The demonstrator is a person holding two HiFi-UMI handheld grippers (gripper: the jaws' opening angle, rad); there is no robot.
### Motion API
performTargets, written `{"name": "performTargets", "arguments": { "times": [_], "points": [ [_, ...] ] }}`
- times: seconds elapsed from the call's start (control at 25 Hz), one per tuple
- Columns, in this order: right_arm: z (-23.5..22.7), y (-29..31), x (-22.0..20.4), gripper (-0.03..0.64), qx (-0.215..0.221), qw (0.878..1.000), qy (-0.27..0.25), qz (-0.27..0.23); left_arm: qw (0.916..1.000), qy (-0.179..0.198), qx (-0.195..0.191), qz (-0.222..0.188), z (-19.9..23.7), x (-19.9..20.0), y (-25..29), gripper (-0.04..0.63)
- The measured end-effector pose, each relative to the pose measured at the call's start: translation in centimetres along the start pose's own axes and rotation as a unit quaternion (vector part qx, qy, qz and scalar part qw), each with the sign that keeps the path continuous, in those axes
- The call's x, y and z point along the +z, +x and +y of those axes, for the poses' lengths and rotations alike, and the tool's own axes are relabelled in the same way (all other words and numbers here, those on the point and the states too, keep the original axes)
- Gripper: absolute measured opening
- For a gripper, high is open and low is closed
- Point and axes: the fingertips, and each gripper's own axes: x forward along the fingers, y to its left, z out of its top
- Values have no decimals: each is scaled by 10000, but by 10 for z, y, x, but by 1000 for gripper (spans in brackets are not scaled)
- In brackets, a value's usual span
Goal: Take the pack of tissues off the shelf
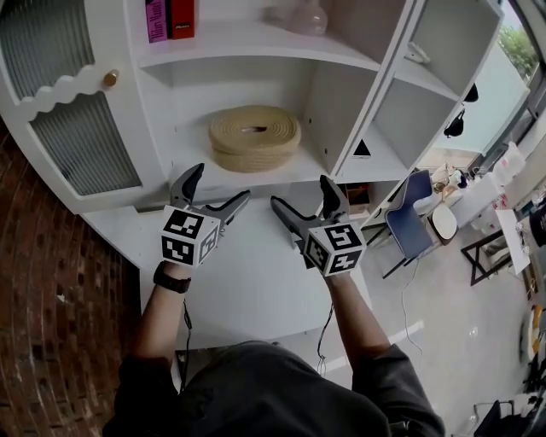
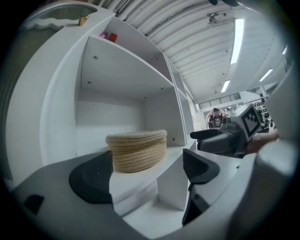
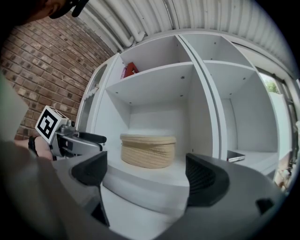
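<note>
No pack of tissues shows plainly in any view. A round woven rope basket (image 1: 255, 136) sits on the middle shelf (image 1: 341, 167), also seen in the left gripper view (image 2: 137, 150) and the right gripper view (image 3: 148, 149). A pale translucent object (image 1: 299, 15) lies on the shelf above; I cannot tell what it is. My left gripper (image 1: 223, 183) is open and empty in front of the basket, below the shelf's edge. My right gripper (image 1: 300, 190) is open and empty beside it. Each gripper view shows open jaws, left (image 2: 147, 171) and right (image 3: 149, 174), pointing at the basket.
A pink and a red book (image 1: 168, 19) stand on the upper shelf. A flat pale item (image 3: 239, 156) lies in the compartment to the right. A cabinet door with a brass knob (image 1: 110, 78) is at left. White counter (image 1: 256, 282) lies under the grippers; chairs (image 1: 409, 218) stand far right.
</note>
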Motion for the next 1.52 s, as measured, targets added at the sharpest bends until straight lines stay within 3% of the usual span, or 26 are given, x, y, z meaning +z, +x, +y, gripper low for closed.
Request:
{"name": "performTargets", "arguments": {
  "times": [0.68, 1.2, 1.52],
  "points": [
    [-41, 82, -3, 523, 621, 9968, -137, 486, 9953, -10, 399, 877, 38, -13, 53, 468],
    [-32, 109, -7, 523, 1020, 9864, -217, 1267, 9848, 218, 339, 1688, 48, -28, 77, 468],
    [-33, 131, -6, 523, 1133, 9835, -22, 1410, 9844, 89, 42, 1758, 52, -27, 89, 468]
  ]
}}
